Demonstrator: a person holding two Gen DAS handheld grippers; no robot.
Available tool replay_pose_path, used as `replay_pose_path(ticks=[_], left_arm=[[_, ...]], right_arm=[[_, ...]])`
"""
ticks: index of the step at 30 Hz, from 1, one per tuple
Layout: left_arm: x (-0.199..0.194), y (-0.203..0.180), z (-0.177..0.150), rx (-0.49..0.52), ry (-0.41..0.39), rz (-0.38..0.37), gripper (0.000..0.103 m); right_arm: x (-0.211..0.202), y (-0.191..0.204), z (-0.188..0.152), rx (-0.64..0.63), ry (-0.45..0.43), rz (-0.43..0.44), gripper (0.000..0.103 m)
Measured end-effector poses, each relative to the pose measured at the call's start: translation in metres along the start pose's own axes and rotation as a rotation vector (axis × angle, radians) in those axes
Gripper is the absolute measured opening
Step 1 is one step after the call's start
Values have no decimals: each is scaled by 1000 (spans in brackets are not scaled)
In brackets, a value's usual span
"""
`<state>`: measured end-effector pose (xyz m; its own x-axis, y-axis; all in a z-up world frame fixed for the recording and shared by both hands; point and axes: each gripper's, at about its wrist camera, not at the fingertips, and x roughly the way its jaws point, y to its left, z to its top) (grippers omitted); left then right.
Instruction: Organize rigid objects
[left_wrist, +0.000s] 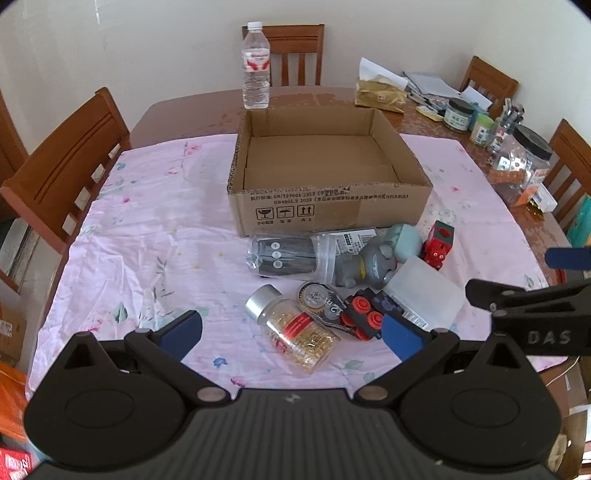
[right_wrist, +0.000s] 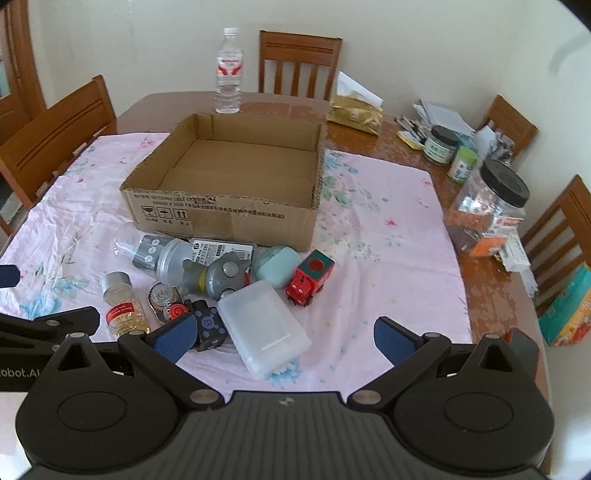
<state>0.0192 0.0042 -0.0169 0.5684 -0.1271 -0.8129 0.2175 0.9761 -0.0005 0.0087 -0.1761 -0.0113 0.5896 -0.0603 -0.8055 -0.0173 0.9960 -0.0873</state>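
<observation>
An empty cardboard box (left_wrist: 328, 206) (right_wrist: 221, 218) stands mid-table on a pink floral cloth (left_wrist: 155, 236). In front of it lies a pile: a clear bottle of gold capsules (left_wrist: 295, 330) (right_wrist: 120, 306), a grey elephant toy (left_wrist: 365, 264) (right_wrist: 218, 277), a red toy train (left_wrist: 439, 243) (right_wrist: 310, 280), a frosted white case (left_wrist: 428, 295) (right_wrist: 264, 330), a black block with red studs (left_wrist: 364, 314), a tape dispenser (left_wrist: 317, 299) and a clear shaker bottle (left_wrist: 284, 254) (right_wrist: 162, 254). My left gripper (left_wrist: 291, 334) is open over the capsule bottle. My right gripper (right_wrist: 284, 334) is open over the white case.
A water bottle (left_wrist: 256, 66) stands behind the box, beside a gold tissue pack (left_wrist: 380, 94). Jars (left_wrist: 521, 166) and clutter crowd the table's right side. Wooden chairs (left_wrist: 62, 173) ring the table. The cloth left of the pile is bare.
</observation>
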Motion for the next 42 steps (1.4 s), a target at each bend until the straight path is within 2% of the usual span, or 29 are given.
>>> replay_pose_path(ticks=[7,14,22,28,36,42], left_arm=[[18,8,-15,56,23,-32,103],[46,13,-31,110,94,-41,103],[77,19,-40,147,148,-42,102],[98,22,-40,175,174,-28,102],[113,26,-36,193,209,-66,102],[115,20,-34,247,208,-74,102]], right_arm=[[11,-9,-9,-10,-21,44,103],[31,-12,-23,7,1,98,103],[59,-17,-29,54,45,90,103],[76,-15,-14,101,31,80,103],[107,1,9,146,25,31,103],[119,6,11,164,58,5,103]])
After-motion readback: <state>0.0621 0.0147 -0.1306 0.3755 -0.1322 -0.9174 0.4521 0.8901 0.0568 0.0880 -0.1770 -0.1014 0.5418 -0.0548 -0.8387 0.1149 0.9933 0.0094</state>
